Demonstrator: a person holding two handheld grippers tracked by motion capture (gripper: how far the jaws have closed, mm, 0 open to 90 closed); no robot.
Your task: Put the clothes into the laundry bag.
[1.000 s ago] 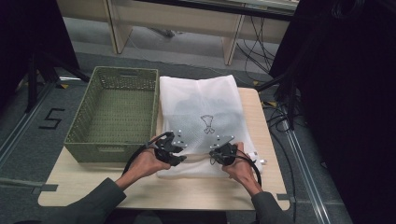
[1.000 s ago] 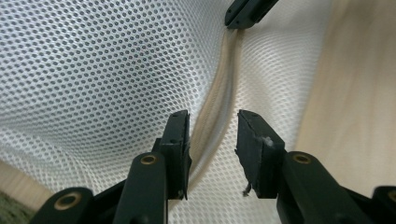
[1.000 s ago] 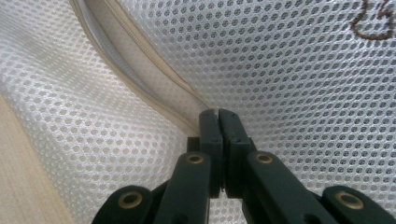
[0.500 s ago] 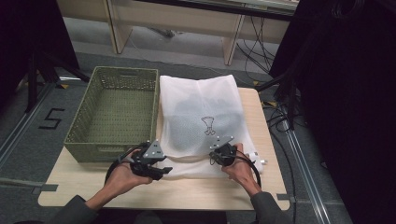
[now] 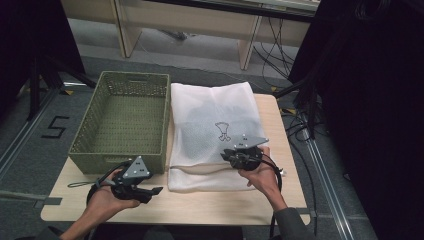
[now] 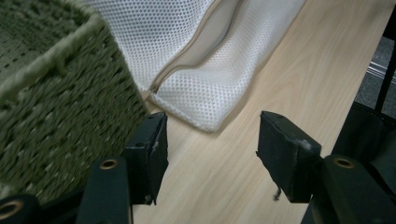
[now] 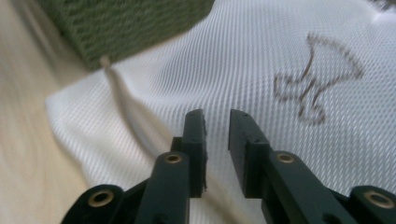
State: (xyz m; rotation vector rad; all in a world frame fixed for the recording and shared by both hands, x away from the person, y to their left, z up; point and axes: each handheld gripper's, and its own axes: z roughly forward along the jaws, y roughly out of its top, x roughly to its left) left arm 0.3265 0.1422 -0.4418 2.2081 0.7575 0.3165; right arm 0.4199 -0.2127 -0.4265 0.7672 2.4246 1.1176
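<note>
White mesh bag (image 5: 212, 135) flat on worktop (image 5: 210, 205), beside green basket (image 5: 122, 122). Right gripper (image 5: 235, 156) above bag's near part, jaws just opening, narrow gap, empty. Left gripper (image 5: 152, 191) off bag's near-left corner, jaws just opening, half-wide, empty.

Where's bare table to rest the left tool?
Bare wood runs along the near edge of the table, in front of the basket and bag. The right strip beside the bag is narrow. The far half is crowded.

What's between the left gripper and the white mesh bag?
Only bare tabletop, seen in the left gripper view between the left gripper and the bag.
</note>
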